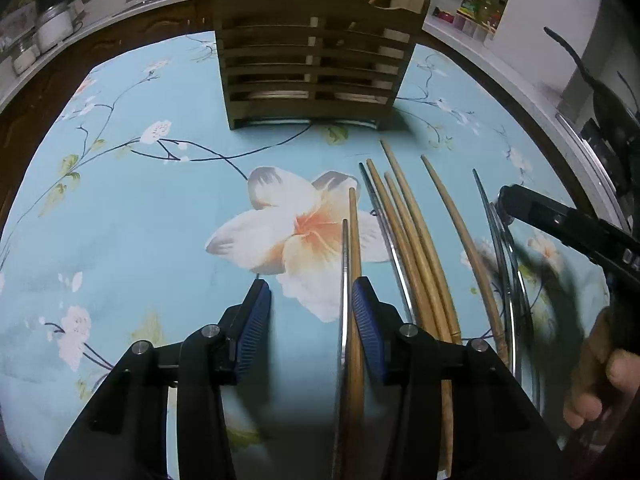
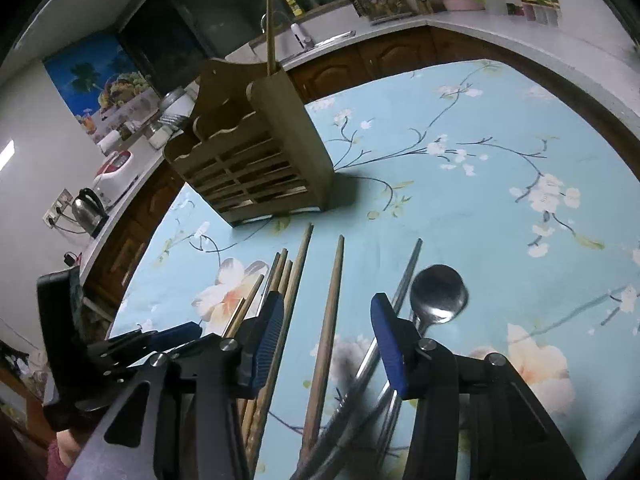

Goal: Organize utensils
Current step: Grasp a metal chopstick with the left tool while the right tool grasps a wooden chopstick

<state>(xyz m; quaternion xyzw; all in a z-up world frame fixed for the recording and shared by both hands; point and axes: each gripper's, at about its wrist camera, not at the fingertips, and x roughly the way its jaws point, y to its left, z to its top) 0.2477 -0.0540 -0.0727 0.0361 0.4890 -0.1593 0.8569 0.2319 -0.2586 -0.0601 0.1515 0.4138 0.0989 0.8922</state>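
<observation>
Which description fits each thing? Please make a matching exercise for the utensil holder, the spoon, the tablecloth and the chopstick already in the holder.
Things:
1. utensil holder
2. spoon
3. tablecloth
4. chopstick in the holder

Descriptions:
a. light blue with flowers
b. sticking up out of the top
c. brown wood with slats
d. shiny metal, lying flat

Pairs: 1-c, 2-d, 3-a, 4-b

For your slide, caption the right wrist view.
Right gripper open over a wooden chopstick, spoon beside, slatted holder beyond.
</observation>
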